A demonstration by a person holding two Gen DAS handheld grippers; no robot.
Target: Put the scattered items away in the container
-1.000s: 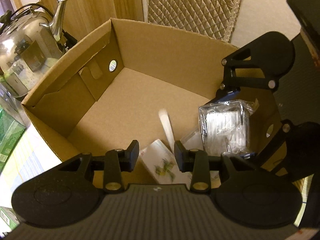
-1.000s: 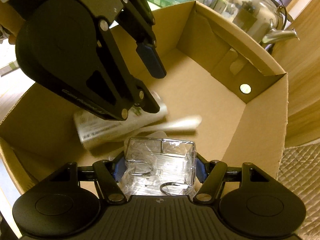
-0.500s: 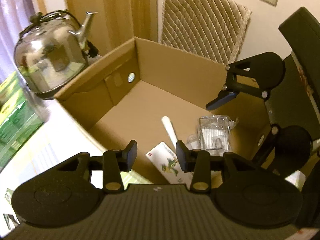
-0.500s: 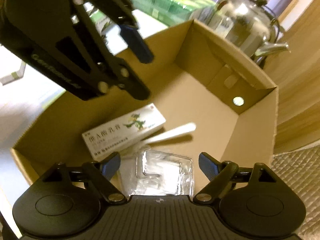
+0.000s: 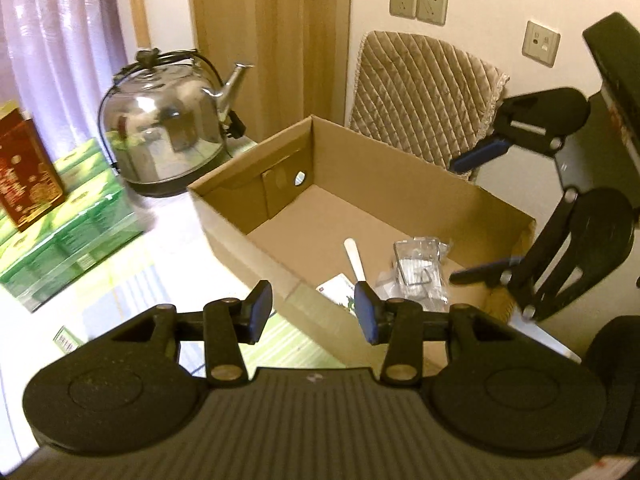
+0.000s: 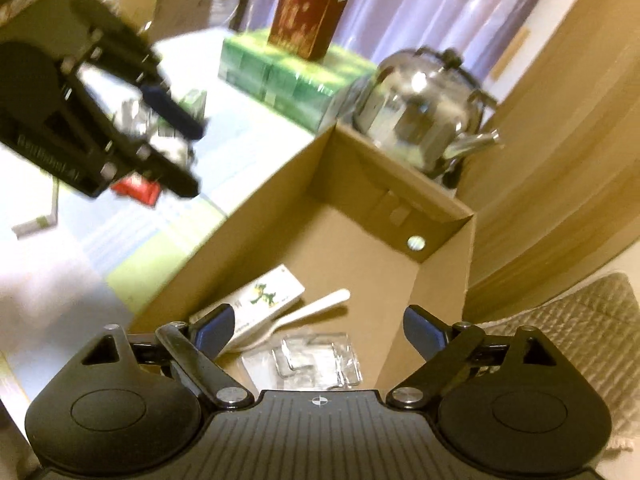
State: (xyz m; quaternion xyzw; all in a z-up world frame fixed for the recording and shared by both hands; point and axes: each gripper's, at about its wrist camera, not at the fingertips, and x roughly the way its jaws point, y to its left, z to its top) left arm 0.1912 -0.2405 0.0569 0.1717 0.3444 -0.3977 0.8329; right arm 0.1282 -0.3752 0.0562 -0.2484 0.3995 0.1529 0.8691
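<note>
The clear plastic pack (image 6: 316, 360) lies in the cardboard box (image 6: 360, 184), just below the right gripper (image 6: 318, 326). Its fingers (image 6: 424, 330) are wide apart and hold nothing. The left gripper (image 5: 314, 310) is open and empty too, above the box's near wall.

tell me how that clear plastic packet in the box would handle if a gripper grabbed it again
The clear plastic packet looks crinkly and thin-walled, so it would likely flex or crackle under squeeze. Its glossy wrap may be slippery. It seems light for its size, lying flat on the cardboard box floor, so unlikely to roll.
</note>
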